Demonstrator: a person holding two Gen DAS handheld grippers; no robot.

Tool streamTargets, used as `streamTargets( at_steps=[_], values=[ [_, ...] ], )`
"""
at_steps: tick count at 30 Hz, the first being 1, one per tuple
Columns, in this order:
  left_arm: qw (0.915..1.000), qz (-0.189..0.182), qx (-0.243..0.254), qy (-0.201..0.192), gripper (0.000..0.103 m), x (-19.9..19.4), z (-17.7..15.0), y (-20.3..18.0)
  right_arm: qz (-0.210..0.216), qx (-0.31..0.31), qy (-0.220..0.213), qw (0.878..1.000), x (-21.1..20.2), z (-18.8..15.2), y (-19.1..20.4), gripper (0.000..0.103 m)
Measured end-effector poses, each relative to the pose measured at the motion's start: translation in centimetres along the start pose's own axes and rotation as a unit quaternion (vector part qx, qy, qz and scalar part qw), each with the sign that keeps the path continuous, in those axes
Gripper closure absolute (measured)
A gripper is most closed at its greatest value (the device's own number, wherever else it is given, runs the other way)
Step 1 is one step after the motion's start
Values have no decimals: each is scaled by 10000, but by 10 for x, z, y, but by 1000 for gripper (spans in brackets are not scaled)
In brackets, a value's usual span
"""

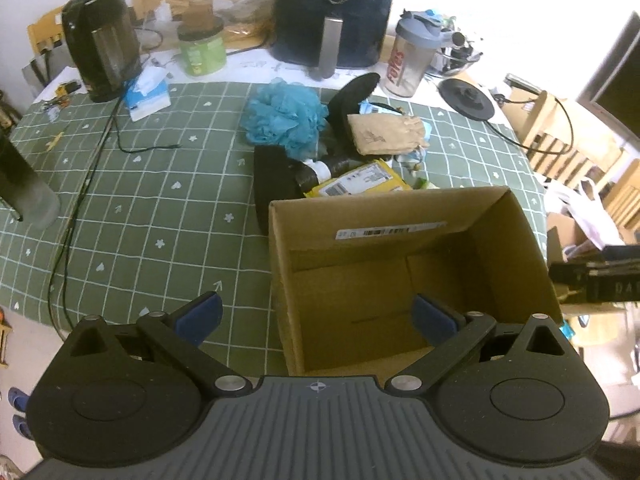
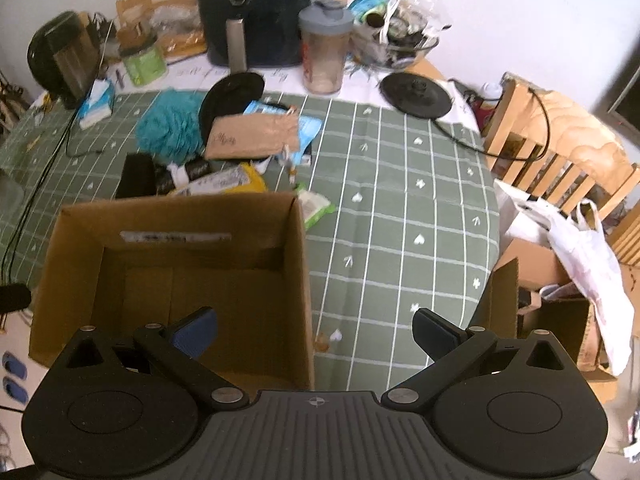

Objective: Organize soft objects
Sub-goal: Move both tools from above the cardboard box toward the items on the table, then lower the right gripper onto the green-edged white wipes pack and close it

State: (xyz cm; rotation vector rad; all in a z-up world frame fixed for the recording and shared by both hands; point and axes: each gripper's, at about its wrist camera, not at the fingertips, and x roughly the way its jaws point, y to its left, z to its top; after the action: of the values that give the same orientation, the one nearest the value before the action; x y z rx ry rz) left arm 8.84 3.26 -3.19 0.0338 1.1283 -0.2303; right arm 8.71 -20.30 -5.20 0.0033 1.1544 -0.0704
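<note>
A: Both grippers, left (image 1: 316, 316) and right (image 2: 316, 330), have jaws spread wide and hold nothing. What first?

B: I'd take the loofah (image 1: 285, 117). It sits ahead of the left gripper, beyond the box (image 1: 280, 264), touching the pile (image 1: 360, 148)

A: How?

B: Pinch the fluffy middle, lift clear of the pile, then drop it in the box just below the fingers

Blue mesh loofah (image 1: 285, 117) heads a soft pile behind the open cardboard box (image 1: 404, 216).
</note>
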Motion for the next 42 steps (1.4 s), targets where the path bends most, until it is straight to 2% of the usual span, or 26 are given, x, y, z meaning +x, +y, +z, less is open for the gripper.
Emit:
streamTargets(
  at_steps=[4, 8, 13, 16, 22, 25, 35, 42],
  values=[
    [9999, -108, 105, 16, 0, 2, 0, 3, -13, -231, -320, 9992, -3, 2, 0, 0],
    [9999, -33, 151, -10, 0, 3, 0, 6, 19, -423, -681, 9968, -5, 6, 0, 0],
    [9998, 34, 174, 51, 0, 9, 3, 8, 123, -624, -763, 9951, 1, 14, -5, 0],
    [9998, 38, 177, -46, 0, 8, 5, 8, 125, -663, -833, 9942, 5, 24, -10, 0],
    [9993, 58, 107, -352, 0, 7, 9, 6, 525, -722, -911, 9918, 17, 50, -22, 0],
    [9989, 52, 55, -453, 0, 7, 15, 5, 679, -772, -848, 9911, 27, 63, -24, 0],
    [9992, 220, 112, -330, 0, 17, 27, -2, 1045, -1146, -470, 9868, 67, 95, -23, 0],
    [9988, 354, -100, -324, 0, 18, 31, 0, 1258, -1239, -213, 9841, 101, 115, -27, 0]
  ],
)
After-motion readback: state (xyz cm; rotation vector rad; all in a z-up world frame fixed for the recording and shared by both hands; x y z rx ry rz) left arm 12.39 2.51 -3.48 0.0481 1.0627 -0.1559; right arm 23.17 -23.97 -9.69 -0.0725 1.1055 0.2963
